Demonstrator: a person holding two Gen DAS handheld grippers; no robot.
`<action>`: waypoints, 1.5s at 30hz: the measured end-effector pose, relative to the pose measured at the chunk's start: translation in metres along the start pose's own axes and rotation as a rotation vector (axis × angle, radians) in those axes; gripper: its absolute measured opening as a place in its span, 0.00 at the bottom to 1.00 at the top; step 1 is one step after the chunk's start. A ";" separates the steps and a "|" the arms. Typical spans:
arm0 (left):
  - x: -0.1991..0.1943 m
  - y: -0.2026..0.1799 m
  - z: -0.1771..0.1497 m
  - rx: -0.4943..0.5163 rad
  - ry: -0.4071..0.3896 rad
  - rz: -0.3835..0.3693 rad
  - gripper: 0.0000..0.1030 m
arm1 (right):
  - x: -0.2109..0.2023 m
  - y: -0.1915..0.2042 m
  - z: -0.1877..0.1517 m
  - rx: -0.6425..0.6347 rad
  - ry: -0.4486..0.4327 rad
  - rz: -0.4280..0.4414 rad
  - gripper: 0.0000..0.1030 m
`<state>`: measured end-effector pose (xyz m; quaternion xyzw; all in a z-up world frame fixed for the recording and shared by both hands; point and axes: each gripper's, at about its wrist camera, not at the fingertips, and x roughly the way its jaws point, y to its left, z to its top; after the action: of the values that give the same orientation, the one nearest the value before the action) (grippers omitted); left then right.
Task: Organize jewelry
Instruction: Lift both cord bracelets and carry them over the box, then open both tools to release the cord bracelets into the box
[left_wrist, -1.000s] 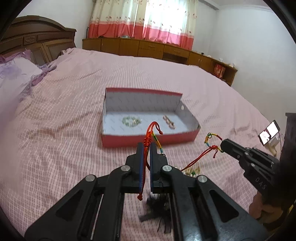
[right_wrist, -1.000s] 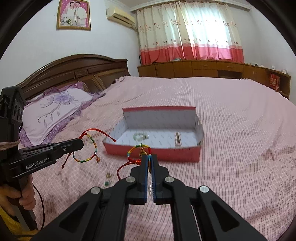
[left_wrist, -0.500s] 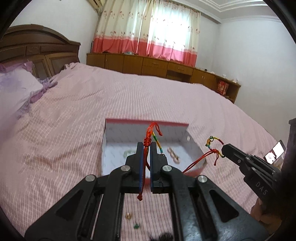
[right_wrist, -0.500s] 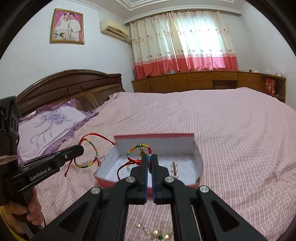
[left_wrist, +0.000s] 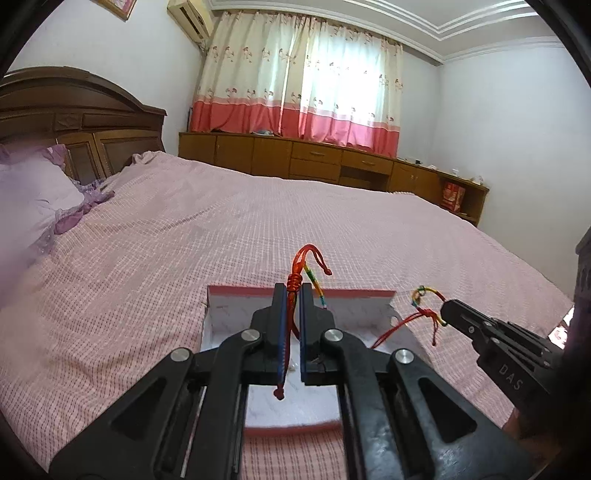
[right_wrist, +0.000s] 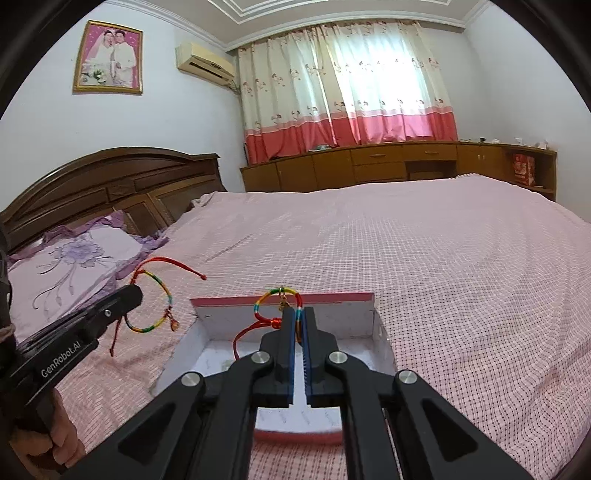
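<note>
An open red box with a white inside (left_wrist: 354, 295) (right_wrist: 343, 317) lies on the pink bed, right below both grippers. My left gripper (left_wrist: 294, 291) is shut on a red and rainbow cord bracelet (left_wrist: 308, 264), which also shows in the right wrist view (right_wrist: 162, 291) hanging with a small charm. My right gripper (right_wrist: 300, 314) is shut on a second rainbow cord bracelet (right_wrist: 275, 295), seen in the left wrist view (left_wrist: 424, 295) with its red tails dangling. Both bracelets hang above the box.
The pink checked bedspread (left_wrist: 147, 258) spreads all around the box. A purple pillow (right_wrist: 74, 266) and a wooden headboard (right_wrist: 110, 177) are at the left. Low wooden cabinets (right_wrist: 388, 162) stand under the curtained window at the back.
Both grippers have moved forward and over the box with their bracelets; the box now sits lower and closer in both views. The loose pieces on the bedspread have dropped out of view.
</note>
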<state>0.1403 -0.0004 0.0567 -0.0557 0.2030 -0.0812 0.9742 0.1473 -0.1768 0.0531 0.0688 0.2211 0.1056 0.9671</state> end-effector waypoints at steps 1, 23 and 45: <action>0.004 0.000 0.000 -0.002 -0.001 0.006 0.00 | 0.004 -0.001 0.001 0.004 0.001 -0.005 0.04; 0.086 0.022 -0.047 -0.050 0.181 0.115 0.00 | 0.091 -0.028 -0.034 0.017 0.163 -0.101 0.04; 0.074 0.016 -0.036 -0.023 0.241 0.089 0.22 | 0.081 -0.038 -0.030 0.076 0.201 -0.052 0.31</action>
<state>0.1945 -0.0009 -0.0069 -0.0477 0.3216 -0.0416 0.9448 0.2121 -0.1922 -0.0144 0.0888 0.3227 0.0783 0.9391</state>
